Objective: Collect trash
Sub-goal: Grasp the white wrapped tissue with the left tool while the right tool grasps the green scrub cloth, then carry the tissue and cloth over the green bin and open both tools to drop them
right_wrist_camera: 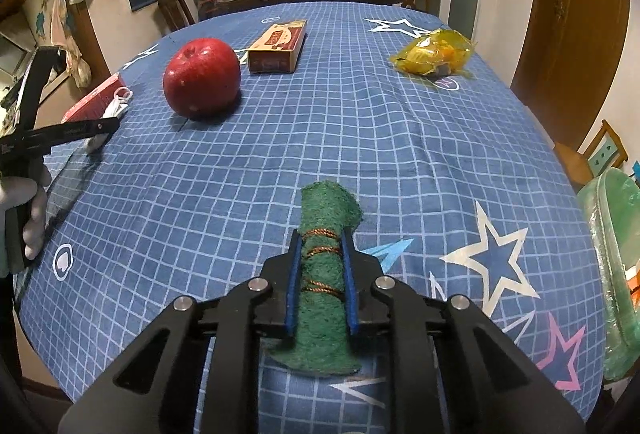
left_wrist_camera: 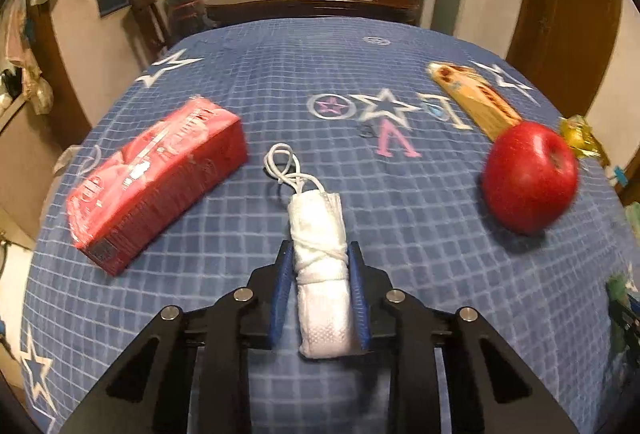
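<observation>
A rolled white face mask (left_wrist_camera: 320,254), bound with its own ear loops, lies on the blue checked tablecloth (left_wrist_camera: 280,74). My left gripper (left_wrist_camera: 320,254) has its blue pads pressed against both sides of the roll. In the right wrist view a rolled green scouring pad (right_wrist_camera: 322,274), tied with orange string, sits between the blue pads of my right gripper (right_wrist_camera: 321,246), which squeeze it. The left gripper's black frame (right_wrist_camera: 60,132) and a gloved hand (right_wrist_camera: 32,210) show at the left edge there, with the white mask (right_wrist_camera: 118,104) beside it.
A red apple (left_wrist_camera: 530,176) (right_wrist_camera: 201,81) stands between the two grippers. A red wrapped pack (left_wrist_camera: 158,182) lies left of the mask. A long brown box (right_wrist_camera: 277,46) and a yellow plastic bag (right_wrist_camera: 434,54) lie farther back. A green bin (right_wrist_camera: 614,254) stands past the table's right edge.
</observation>
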`<state>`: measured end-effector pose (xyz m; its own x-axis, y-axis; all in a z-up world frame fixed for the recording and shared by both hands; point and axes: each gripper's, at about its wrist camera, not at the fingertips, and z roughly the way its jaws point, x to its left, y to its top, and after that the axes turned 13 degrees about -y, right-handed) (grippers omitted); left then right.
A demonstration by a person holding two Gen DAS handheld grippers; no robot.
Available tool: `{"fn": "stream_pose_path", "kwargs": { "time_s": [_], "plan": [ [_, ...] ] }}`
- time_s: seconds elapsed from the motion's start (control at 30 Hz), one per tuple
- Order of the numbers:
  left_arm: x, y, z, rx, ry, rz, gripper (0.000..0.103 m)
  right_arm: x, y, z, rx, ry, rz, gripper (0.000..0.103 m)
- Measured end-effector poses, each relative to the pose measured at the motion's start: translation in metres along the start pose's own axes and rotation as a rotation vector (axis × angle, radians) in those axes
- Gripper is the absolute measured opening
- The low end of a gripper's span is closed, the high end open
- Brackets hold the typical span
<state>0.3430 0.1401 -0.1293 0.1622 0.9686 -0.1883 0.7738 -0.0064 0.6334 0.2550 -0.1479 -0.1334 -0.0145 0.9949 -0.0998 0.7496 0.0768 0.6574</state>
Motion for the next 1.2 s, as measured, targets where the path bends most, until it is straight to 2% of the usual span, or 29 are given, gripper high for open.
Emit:
{"fn": "stream_pose_path", "kwargs": {
  "time_s": [0.2, 0.47, 0.77, 0.97, 1.1, 1.2],
  "plan": [
    [-0.033, -0.021, -0.013, -0.011, -0.086, 0.063, 0.028, 0.000, -0.002, -0.008, -0.040, 0.004, 0.002, 0.016],
    [-0.096, -0.047, -0.055, -0.101, -0.173, 0.151, 0.028, 0.000, -0.006, -0.021, -0.101, 0.017, 0.011, 0.016],
    [-0.160, -0.067, -0.092, -0.243, -0.158, 0.221, 0.028, -0.003, -0.001, -0.070, -0.283, 0.006, 0.025, 0.016],
    [-0.188, -0.072, -0.122, -0.364, -0.146, 0.232, 0.028, -0.005, 0.004, -0.117, -0.447, 0.004, 0.028, 0.016],
    [-0.209, -0.081, -0.147, -0.450, -0.136, 0.263, 0.028, -0.010, 0.005, -0.139, -0.533, 0.008, 0.039, 0.016],
    [-0.219, -0.084, -0.163, -0.487, -0.133, 0.276, 0.028, -0.017, 0.005, -0.148, -0.575, 0.011, 0.049, 0.016]
  ]
}}
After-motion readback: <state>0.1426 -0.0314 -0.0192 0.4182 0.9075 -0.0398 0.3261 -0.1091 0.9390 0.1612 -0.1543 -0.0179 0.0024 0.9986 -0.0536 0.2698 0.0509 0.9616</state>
